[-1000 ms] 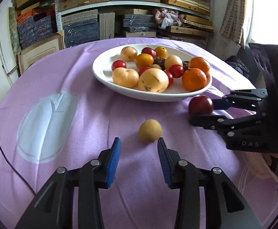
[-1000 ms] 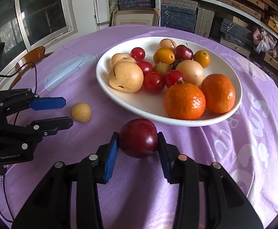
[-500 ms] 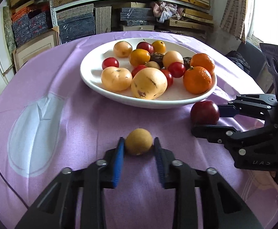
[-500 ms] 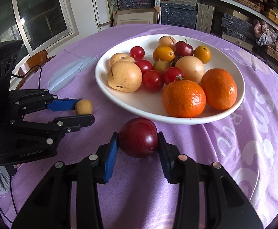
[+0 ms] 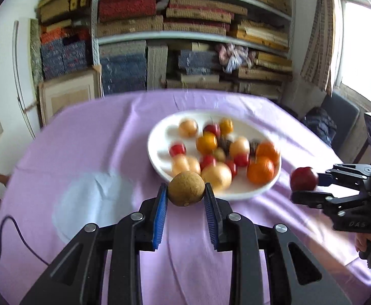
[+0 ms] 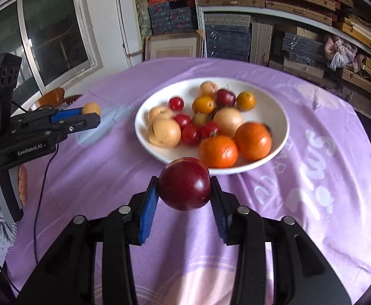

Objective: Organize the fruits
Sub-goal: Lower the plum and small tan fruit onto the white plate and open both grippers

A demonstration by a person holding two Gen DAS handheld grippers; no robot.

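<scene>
While most of the fruit already sits heaped in the white bowl (image 5: 160,162), the left wrist view shows two pieces not yet in it, both off the desk (image 5: 83,152) and in the air. The left claw (image 5: 186,193) is clamped on a small tan round fruit (image 5: 186,188), its blue pads pressed to either side, and the fruit hangs just in front of the bowl's near rim. Off to the right, the right claw (image 5: 307,186) carries a dark red plum (image 5: 303,178) beside the bowl.

From the right wrist view, the plum (image 6: 184,183) fills the gap between the right claw's (image 6: 184,190) pads, gripped firmly at a moderate width and hovering over the purple cloth, close to the bowl's (image 6: 279,117) front edge. The left claw (image 6: 90,117) holds the tan fruit (image 6: 91,108) at its tips, well left of the bowl. My judgement: only carrying both pieces over the rim and releasing them remains.
</scene>
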